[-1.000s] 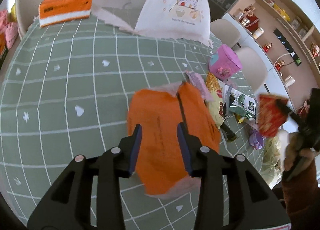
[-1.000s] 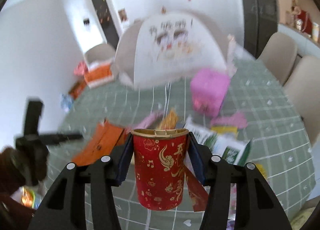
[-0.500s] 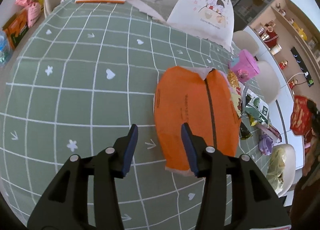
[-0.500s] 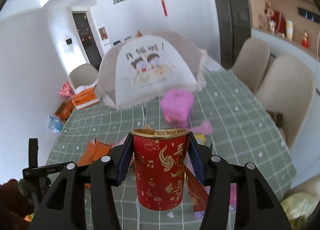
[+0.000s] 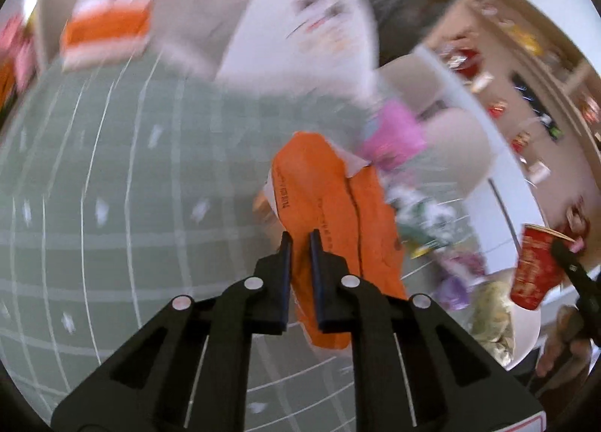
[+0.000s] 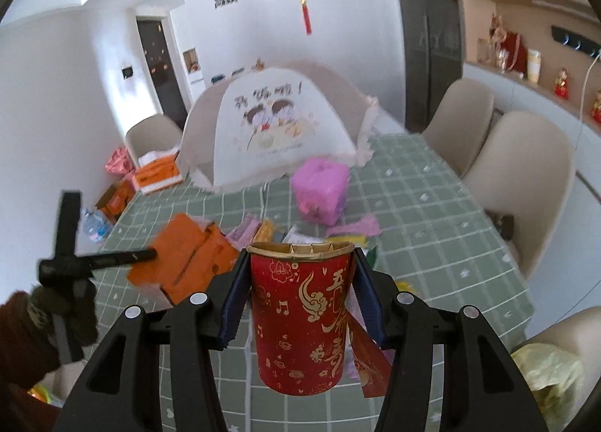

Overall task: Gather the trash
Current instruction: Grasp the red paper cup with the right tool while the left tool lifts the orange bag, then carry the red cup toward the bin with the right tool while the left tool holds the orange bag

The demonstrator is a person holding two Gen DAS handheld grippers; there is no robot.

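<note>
Half a second back the left tool [image 5: 299,240] stood open over the desk [image 5: 112,206] with the orange wrapper [image 5: 330,206] beside its right finger; its jaws have just been closing and now pinch that wrapper's near edge between them. From the right wrist view the wrapper hangs tilted off the checked cloth, so the pinch looks meant to lift the flat sheet by one edge, probably the only way to get such a thin thing off the surface. Ahead of the left tool, beyond the wrapper, sits the big white food cover [image 6: 278,131], and nearer, to the right, the pink box [image 6: 319,188] among loose packets.

The right tool [image 6: 300,293] stays clenched on the red paper cup [image 6: 300,327], upright, one finger on each side of its wall, presumably to keep it from spilling while it is carried clear. Below and to its right a yellowish bag [image 6: 544,375] lies off the desk's edge, likely where the rubbish goes.
</note>
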